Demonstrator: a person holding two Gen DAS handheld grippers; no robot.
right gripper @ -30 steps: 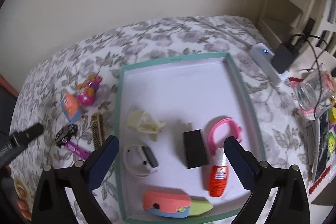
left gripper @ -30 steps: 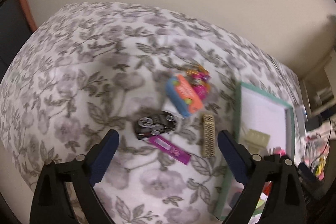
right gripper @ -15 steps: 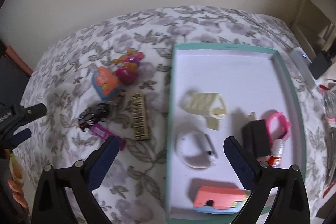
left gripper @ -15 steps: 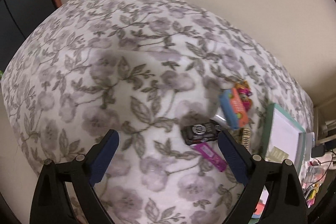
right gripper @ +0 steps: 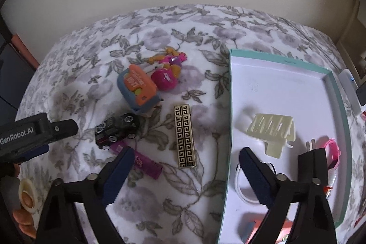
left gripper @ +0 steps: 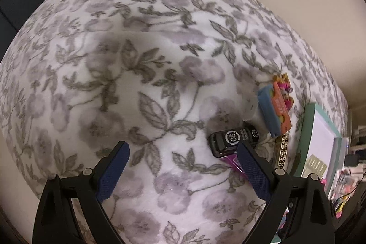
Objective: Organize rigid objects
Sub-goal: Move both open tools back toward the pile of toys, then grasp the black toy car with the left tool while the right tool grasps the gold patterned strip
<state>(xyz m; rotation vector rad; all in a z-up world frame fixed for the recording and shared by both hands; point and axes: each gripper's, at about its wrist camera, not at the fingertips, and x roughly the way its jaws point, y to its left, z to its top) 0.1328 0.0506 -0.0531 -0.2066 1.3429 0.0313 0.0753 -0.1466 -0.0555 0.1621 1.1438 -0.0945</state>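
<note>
R gripper over the floral grey-and-white bedspread, pointing steeply down; jaws wide apart but closing, nothing between the pads, only cloth and the tray edge below. The black-and-gold greek-key rectangular bar lies flat on the cloth just ahead of the gap, nearer the R finger's side, long axis running away from cam. Left of it: black toy car w/ silver wheels, and touching its near side a flat magenta plastic stick, partly under the L-side fingertip. Further back: orange-and-blue boxy plastic toy, w/ a pink-and-yellow plastic figure toy just beside it to the right. Teal-rimmed white shallow tray sits right of the bar, apart from it. In tray: cream ribbed plastic house-shaped piece, white ring-shaped band partly hidden by R finger, black plug adapter, pink plastic loop, orange-and-blue toy at near edge, mostly cut off. L gripper jaws apart, empty, above bare cloth; the car sits just ahead of its right-side fingertip, not betw the pads. In R cam the L gripper body shows at far left, held by a person's hand. White box w/ a light beyond tray's right rim.
</note>
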